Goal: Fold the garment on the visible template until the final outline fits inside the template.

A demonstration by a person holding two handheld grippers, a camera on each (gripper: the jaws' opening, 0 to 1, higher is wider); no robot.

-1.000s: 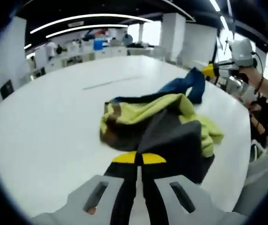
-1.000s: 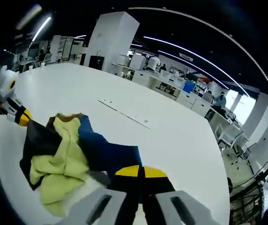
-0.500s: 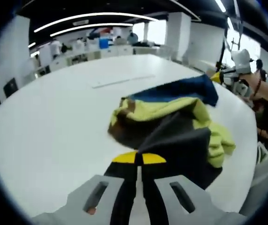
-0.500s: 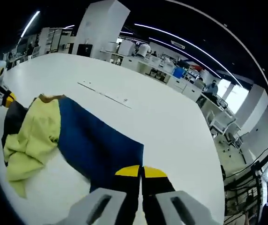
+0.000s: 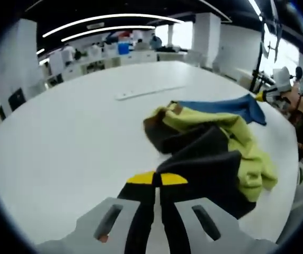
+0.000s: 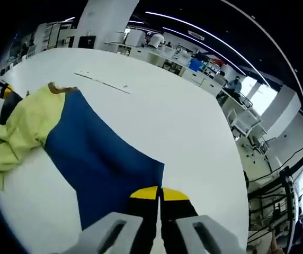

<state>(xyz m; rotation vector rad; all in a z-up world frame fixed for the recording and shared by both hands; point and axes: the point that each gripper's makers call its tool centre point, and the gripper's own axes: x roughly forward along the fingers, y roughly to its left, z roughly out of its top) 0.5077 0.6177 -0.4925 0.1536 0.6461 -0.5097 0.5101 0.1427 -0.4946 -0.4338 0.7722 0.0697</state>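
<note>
White laminate, the table spreads wide and bare to the left of the garment in the left gripper view, with open room out to its curved far edge. On it, past the garment, lies a pale thin strip; what it is I cannot make out. The garment sits on the right half, a rumpled heap of dark grey, yellow-green and blue whose outline is lost in its own folds. The left gripper has its yellow-tipped jaws pressed together on a dark grey corner, lifting it; the cloth under the jaws is hidden. At the far right the right gripper pinches the blue tip — a hand and wrist behind it are cut off by the rim. In the right gripper view the left gripper is a small blur at the left edge beside the dark and yellow bunch. The blue panel runs taut to the right gripper's closed jaws, which grip its corner. Right of it the table is bare to its edge, and beyond are desks and chairs.
</note>
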